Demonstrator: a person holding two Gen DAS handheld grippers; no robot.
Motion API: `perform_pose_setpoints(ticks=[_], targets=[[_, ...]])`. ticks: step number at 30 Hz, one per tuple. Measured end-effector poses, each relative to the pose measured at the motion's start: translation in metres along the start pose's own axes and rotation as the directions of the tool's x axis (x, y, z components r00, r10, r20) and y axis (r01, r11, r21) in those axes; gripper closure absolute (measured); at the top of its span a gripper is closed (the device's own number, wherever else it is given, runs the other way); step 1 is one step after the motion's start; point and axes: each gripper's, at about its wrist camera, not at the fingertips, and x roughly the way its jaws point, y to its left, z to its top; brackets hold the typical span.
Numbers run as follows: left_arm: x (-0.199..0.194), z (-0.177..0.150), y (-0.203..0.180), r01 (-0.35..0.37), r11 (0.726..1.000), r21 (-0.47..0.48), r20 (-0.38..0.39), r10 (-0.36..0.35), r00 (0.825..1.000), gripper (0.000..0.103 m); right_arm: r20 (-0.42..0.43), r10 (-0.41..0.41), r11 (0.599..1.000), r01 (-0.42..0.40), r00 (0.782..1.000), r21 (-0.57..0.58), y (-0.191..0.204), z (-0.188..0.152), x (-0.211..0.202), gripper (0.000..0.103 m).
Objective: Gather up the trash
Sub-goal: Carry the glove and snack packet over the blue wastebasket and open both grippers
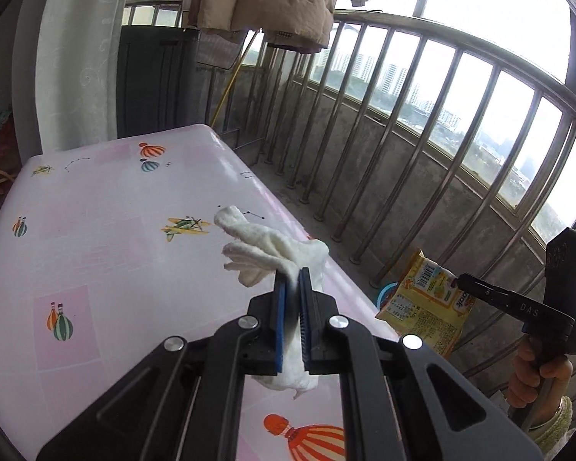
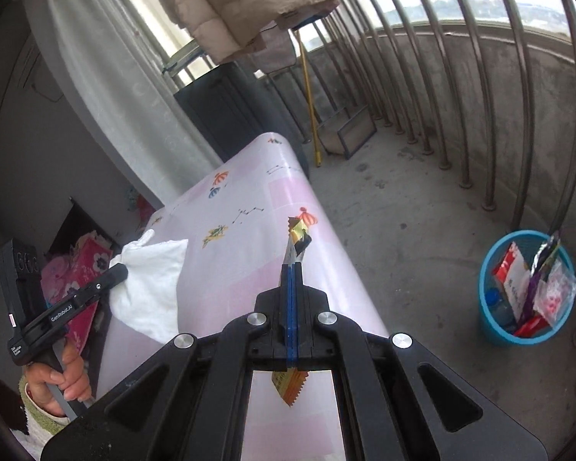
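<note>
Trash here comes to two loose pieces, one in each claw. The left claw [image 1: 292, 274] is clenched on one crumpled white tissue [image 1: 265, 247], pinched between its blue pads so that the paper sticks out both ahead of the tips and behind them, lifted clear above the surface [image 1: 96, 253]. Seen from the right wrist view, the same tissue [image 2: 151, 288] hangs from that claw [image 2: 121, 271] over the near left edge of the surface [image 2: 249, 238], with one hand [image 2: 63, 378] gripping the handle below.

The right claw [image 2: 292, 267] is pressed fully together on one yellow snack wrapper [image 2: 297, 236], held edge-on, its serrated end poking out behind the pads. In the left wrist view the wrapper [image 1: 422, 303] shows its printed back and barcode, held by that claw [image 1: 459, 280] off the right side of the surface, over the floor, with the other hand [image 1: 537, 376] on its handle.

One blue bin [image 2: 487, 307] stands on the concrete floor by the railing bars [image 2: 460, 77], well apart from the surface. It already holds several pieces: a red-and-white packet, a purple foil wrapper, a clear bag, and a blue-capped bottle; an exact count is hard to tell.

One beige padded coat [image 2: 242, 4] hangs above the far end.
</note>
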Motion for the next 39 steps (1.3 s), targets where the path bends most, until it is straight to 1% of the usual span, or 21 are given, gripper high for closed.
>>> perform_pose_setpoints(ticks=[3,5,7,10,12,14,17,19,20,22,23,27,28,29,30,31,32,33,34,36,39], targets=[[0.022,0.018,-0.037,0.097,0.994,0.055,-0.017,-0.096,0.995,0.097,0.091,-0.095,0.993,0.088,0.991,0.075,-0.033,0.009,-0.027,0.103],[0.041,0.027,-0.065,0.157,0.983,0.093,-0.041,-0.153,0.987,0.097,0.146,-0.175,0.978,0.156,0.974,0.137,-0.059,0.014,-0.044,0.103],[0.062,0.033,-0.094,0.214,0.969,0.125,-0.077,-0.206,0.976,0.097,0.187,-0.262,0.953,0.224,0.947,0.205,-0.086,0.018,-0.062,0.103],[0.104,0.037,-0.139,0.296,0.942,0.157,-0.162,-0.271,0.949,0.097,0.229,-0.395,0.897,0.319,0.890,0.306,-0.125,0.016,-0.084,0.103],[0.136,0.035,-0.170,0.322,0.927,0.193,-0.225,-0.278,0.934,0.097,0.232,-0.478,0.844,0.370,0.847,0.388,-0.153,0.012,-0.091,0.103],[0.170,0.031,-0.202,0.325,0.913,0.245,-0.278,-0.255,0.926,0.097,0.217,-0.552,0.786,0.416,0.805,0.457,-0.178,0.004,-0.094,0.103],[0.225,0.021,-0.245,0.331,0.893,0.305,-0.356,-0.216,0.909,0.097,0.164,-0.627,0.705,0.464,0.762,0.537,-0.216,-0.007,-0.086,0.103],[0.262,0.012,-0.269,0.308,0.884,0.352,-0.389,-0.161,0.907,0.097,0.122,-0.654,0.662,0.486,0.747,0.570,-0.240,-0.014,-0.076,0.103],[0.281,0.007,-0.280,0.295,0.878,0.378,-0.402,-0.131,0.906,0.097,0.104,-0.656,0.647,0.487,0.747,0.586,-0.252,-0.017,-0.069,0.103],[0.315,-0.004,-0.298,0.269,0.860,0.434,-0.413,-0.075,0.907,0.097,0.058,-0.672,0.613,0.510,0.738,0.604,-0.274,-0.019,-0.053,0.103],[0.331,-0.009,-0.306,0.262,0.854,0.450,-0.422,-0.055,0.905,0.097,0.049,-0.670,0.609,0.510,0.741,0.608,-0.283,-0.020,-0.045,0.103],[0.380,-0.026,-0.325,0.279,0.841,0.464,-0.459,-0.041,0.887,0.096,0.008,-0.673,0.583,0.523,0.740,0.621,-0.320,-0.020,-0.013,0.103],[0.393,-0.031,-0.327,0.292,0.842,0.454,-0.478,-0.046,0.877,0.094,-0.003,-0.670,0.572,0.519,0.742,0.635,-0.332,-0.023,-0.004,0.103],[0.406,-0.037,-0.328,0.298,0.846,0.443,-0.506,-0.039,0.862,0.091,-0.013,-0.664,0.562,0.511,0.747,0.651,-0.344,-0.027,0.005,0.101],[0.419,-0.042,-0.327,0.287,0.850,0.442,-0.529,-0.011,0.848,0.078,-0.039,-0.661,0.543,0.514,0.749,0.664,-0.358,-0.033,0.016,0.098],[0.429,-0.047,-0.325,0.273,0.854,0.442,-0.546,0.014,0.838,0.067,-0.068,-0.632,0.538,0.500,0.772,0.679,-0.372,-0.041,0.028,0.081],[0.435,-0.051,-0.321,0.272,0.863,0.426,-0.559,0.015,0.829,0.065,-0.095,-0.574,0.539,0.462,0.814,0.705,-0.389,-0.051,0.041,0.073],[0.439,-0.053,-0.319,0.264,0.871,0.414,-0.569,0.021,0.822,0.064,-0.128,-0.529,0.521,0.440,0.839,0.731,-0.402,-0.062,0.051,0.068],[0.440,-0.054,-0.315,0.255,0.878,0.404,-0.579,0.029,0.815,0.063,-0.153,-0.506,0.500,0.434,0.849,0.750,-0.410,-0.071,0.056,0.068],[0.435,-0.050,-0.306,0.275,0.892,0.359,-0.596,-0.007,0.803,0.062,-0.154,-0.488,0.475,0.409,0.859,0.779,-0.418,-0.087,0.055,0.068],[0.423,-0.036,-0.299,0.280,0.908,0.311,-0.583,-0.050,0.811,0.060,-0.109,-0.489,0.449,0.356,0.866,0.820,-0.420,-0.101,0.041,0.056]])
